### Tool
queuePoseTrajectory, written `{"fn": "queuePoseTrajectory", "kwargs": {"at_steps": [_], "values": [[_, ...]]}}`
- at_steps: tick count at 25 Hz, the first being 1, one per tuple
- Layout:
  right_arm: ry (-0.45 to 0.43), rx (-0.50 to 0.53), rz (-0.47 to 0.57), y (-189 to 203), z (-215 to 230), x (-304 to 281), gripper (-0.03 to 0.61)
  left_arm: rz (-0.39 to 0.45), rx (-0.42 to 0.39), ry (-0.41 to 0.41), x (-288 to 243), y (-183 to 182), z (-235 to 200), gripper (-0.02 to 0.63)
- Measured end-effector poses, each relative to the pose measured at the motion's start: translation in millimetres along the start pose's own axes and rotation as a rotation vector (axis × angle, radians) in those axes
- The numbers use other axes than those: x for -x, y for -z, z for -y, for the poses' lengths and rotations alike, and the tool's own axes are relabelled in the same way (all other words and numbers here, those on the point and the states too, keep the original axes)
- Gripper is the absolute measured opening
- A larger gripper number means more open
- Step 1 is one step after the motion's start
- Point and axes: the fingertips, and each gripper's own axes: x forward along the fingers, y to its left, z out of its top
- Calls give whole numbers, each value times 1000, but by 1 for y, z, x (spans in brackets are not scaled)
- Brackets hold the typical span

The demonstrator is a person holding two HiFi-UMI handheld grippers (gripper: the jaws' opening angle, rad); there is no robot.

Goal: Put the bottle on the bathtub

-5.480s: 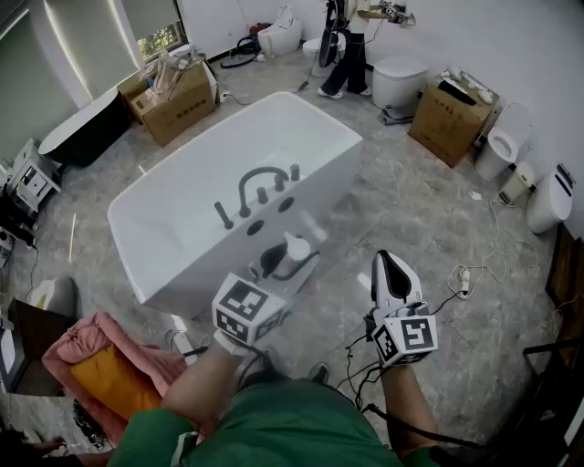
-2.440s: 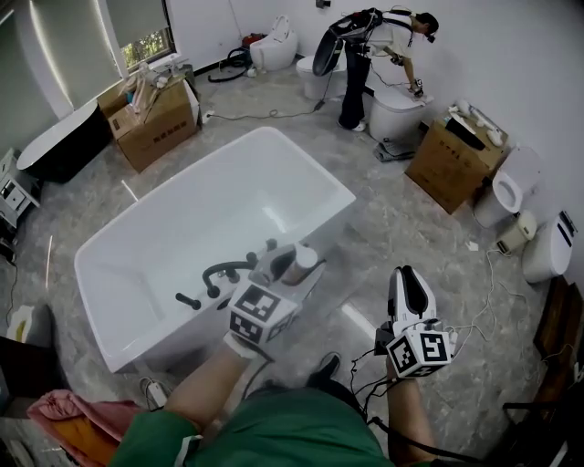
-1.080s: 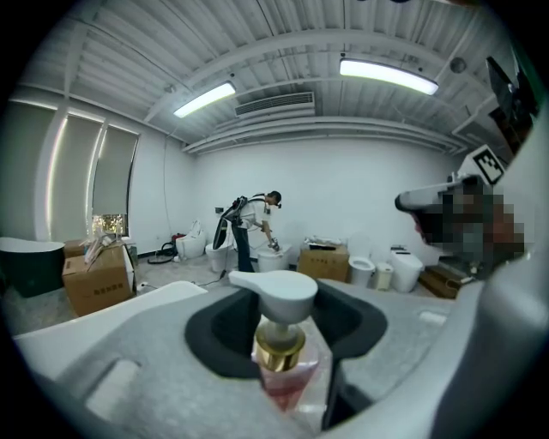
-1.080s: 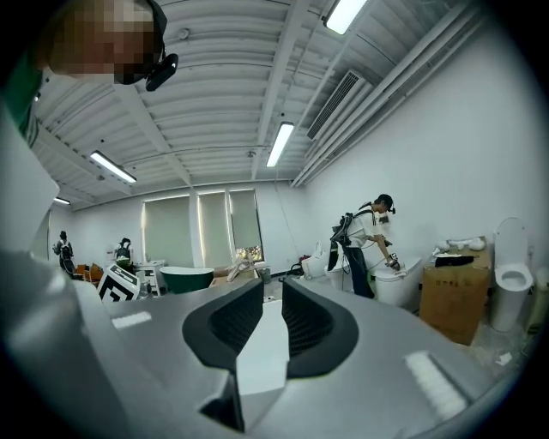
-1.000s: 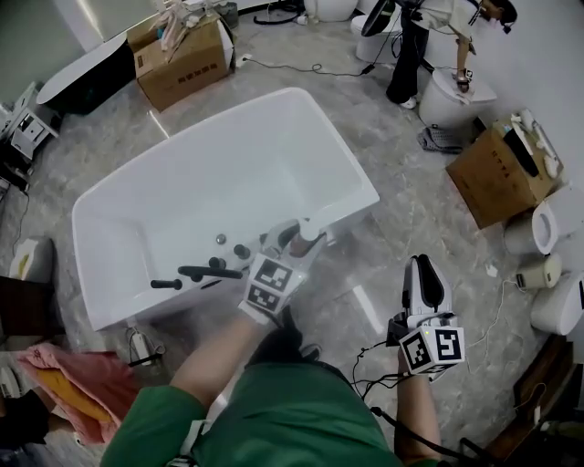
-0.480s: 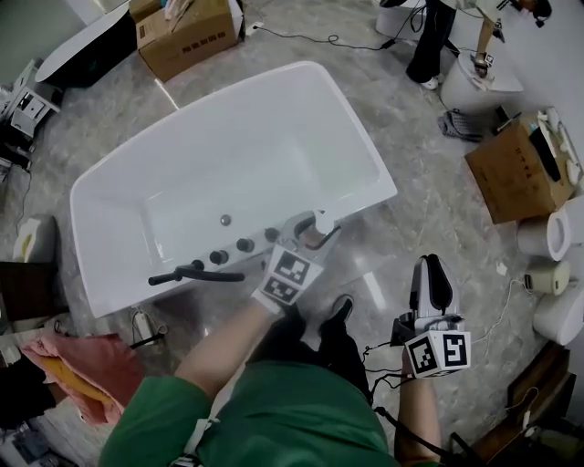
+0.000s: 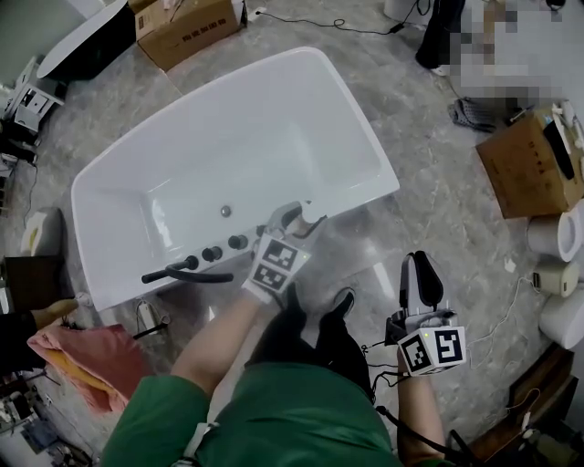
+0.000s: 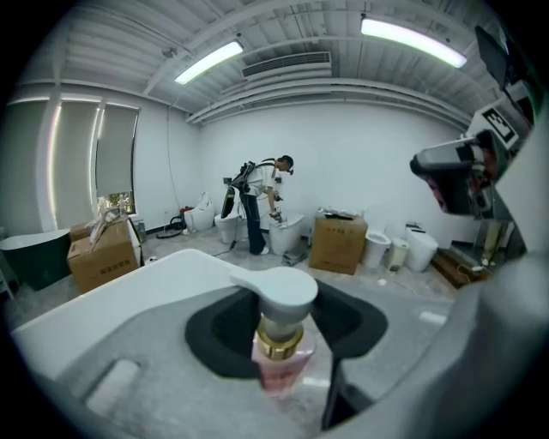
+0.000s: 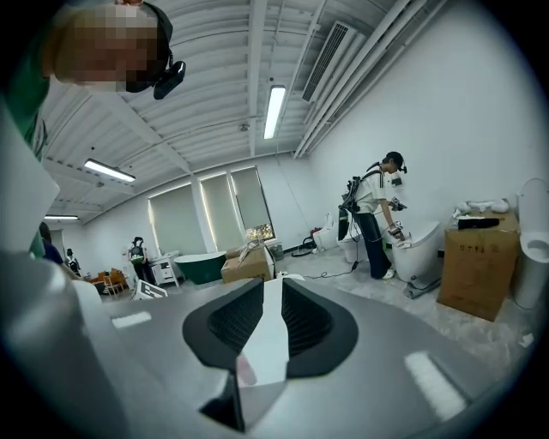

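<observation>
A pink bottle (image 8: 281, 356) with a grey pump cap and gold collar stands upright between the jaws of my left gripper (image 8: 283, 330), which is shut on its neck. In the head view the left gripper (image 7: 294, 222) hovers just over the near rim of the white bathtub (image 7: 363, 201), to the right of the black faucet (image 7: 187, 271) and its knobs. Its fingers mostly hide the bottle there. My right gripper (image 7: 419, 272) hangs over the marble floor, right of the tub. Its jaws are together with nothing in them.
Cardboard boxes (image 7: 187, 25) (image 7: 534, 164) stand beyond the tub and at the right. Toilets (image 7: 558, 235) line the right edge. A pink cloth (image 7: 87, 351) lies at the left, cables (image 7: 365, 351) trail by my feet, and a person stands far off (image 8: 257, 201).
My left gripper has come down and toward me with the bottle, from above the tub's inner edge to just over its near rim. The right gripper has sunk a little beside the tub.
</observation>
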Motion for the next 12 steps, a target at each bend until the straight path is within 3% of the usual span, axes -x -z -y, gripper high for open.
{"fn": "queuePoseTrajectory", "kwargs": {"at_steps": [12], "values": [[17, -17, -38, 18, 33, -17, 52, -51, 105, -92, -51, 35, -33, 179]]}}
